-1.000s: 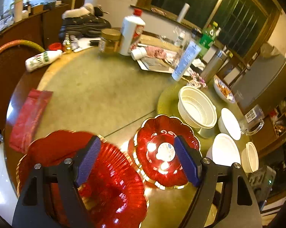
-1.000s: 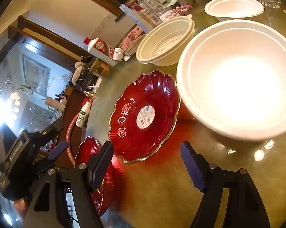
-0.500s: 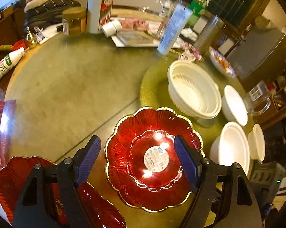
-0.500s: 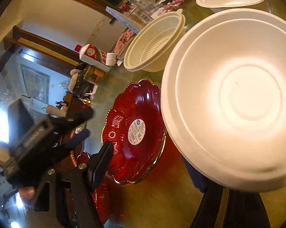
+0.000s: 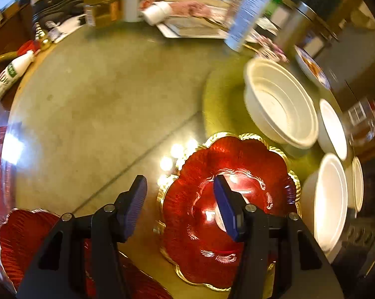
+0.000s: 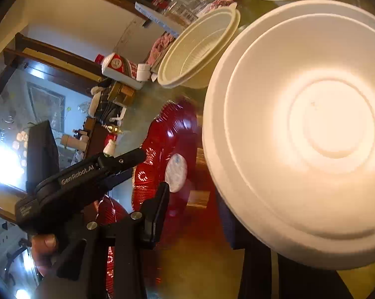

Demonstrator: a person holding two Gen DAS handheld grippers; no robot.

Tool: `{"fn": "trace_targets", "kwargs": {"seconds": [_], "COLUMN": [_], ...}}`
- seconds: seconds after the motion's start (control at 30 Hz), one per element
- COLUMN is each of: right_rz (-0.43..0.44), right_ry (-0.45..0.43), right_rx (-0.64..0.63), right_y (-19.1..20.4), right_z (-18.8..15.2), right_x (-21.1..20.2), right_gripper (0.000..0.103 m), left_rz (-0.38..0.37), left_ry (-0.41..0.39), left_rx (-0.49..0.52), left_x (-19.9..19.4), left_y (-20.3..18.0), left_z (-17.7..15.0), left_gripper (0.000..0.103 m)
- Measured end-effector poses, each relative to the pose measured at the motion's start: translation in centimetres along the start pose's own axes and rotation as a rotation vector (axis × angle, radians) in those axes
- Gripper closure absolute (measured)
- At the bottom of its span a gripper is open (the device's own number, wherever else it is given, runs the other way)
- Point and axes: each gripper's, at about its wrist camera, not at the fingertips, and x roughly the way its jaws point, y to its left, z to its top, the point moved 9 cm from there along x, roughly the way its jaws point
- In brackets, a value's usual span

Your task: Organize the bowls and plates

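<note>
A red gold-rimmed plate (image 5: 227, 196) lies on the green table; my left gripper (image 5: 181, 199) is open, with its right finger over the plate's centre and its left finger outside the rim. A second red plate (image 5: 25, 239) lies at lower left. My right gripper (image 6: 199, 206) is open around the near rim of a large white bowl (image 6: 311, 129), which hides its right finger. The red plate (image 6: 167, 154) and the left gripper's body (image 6: 82, 174) show in the right wrist view.
A cream colander bowl (image 5: 279, 102) stands behind the red plate, with smaller white bowls (image 5: 333, 127) to the right. Bottles, a jar (image 5: 100, 7) and papers crowd the table's far edge. A white squeeze bottle (image 5: 8, 77) lies at far left.
My left gripper moved left and lower, so its jaws now straddle the red plate's left rim. My right gripper closed in further on the large white bowl.
</note>
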Motion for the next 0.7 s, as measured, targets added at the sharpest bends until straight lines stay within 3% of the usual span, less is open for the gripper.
{"fn": "trace_targets", "kwargs": {"seconds": [0.17, 0.2, 0.23, 0.27, 0.33, 0.43, 0.7], "right_rz": [0.004, 0.003, -0.002, -0.014, -0.052, -0.07, -0.075], "right_ry": [0.004, 0.006, 0.009, 0.016, 0.008, -0.01, -0.04], "right_rx": [-0.007, -0.011, -0.017, -0.021, -0.023, -0.031, -0.088], "right_y": [0.1, 0.2, 0.1, 0.0, -0.5, -0.7, 0.1], "right_z": [-0.1, -0.1, -0.2, -0.2, 0.0, 0.3, 0.3], "right_x": [0.0, 0.1, 0.2, 0.3, 0.4, 0.1, -0.3], "right_gripper": [0.062, 0.064, 0.072, 0.083, 0.09, 0.09, 0.092], "left_rz": [0.022, 0.014, 0.009, 0.042, 0.082, 0.073, 0.086], "left_ry": [0.051, 0.059, 0.073, 0.076, 0.063, 0.065, -0.042], "left_rx": [0.03, 0.037, 0.052, 0.074, 0.103, 0.1, 0.082], "left_x": [1.2, 1.3, 1.5, 1.5, 1.5, 1.0, -3.0], "left_y": [0.3, -0.1, -0.5, -0.6, -0.6, -0.6, -0.6], "left_z": [-0.4, -0.5, -0.8, -0.9, -1.0, -1.3, -1.5], "left_gripper": [0.049, 0.053, 0.068, 0.076, 0.081, 0.084, 0.09]}}
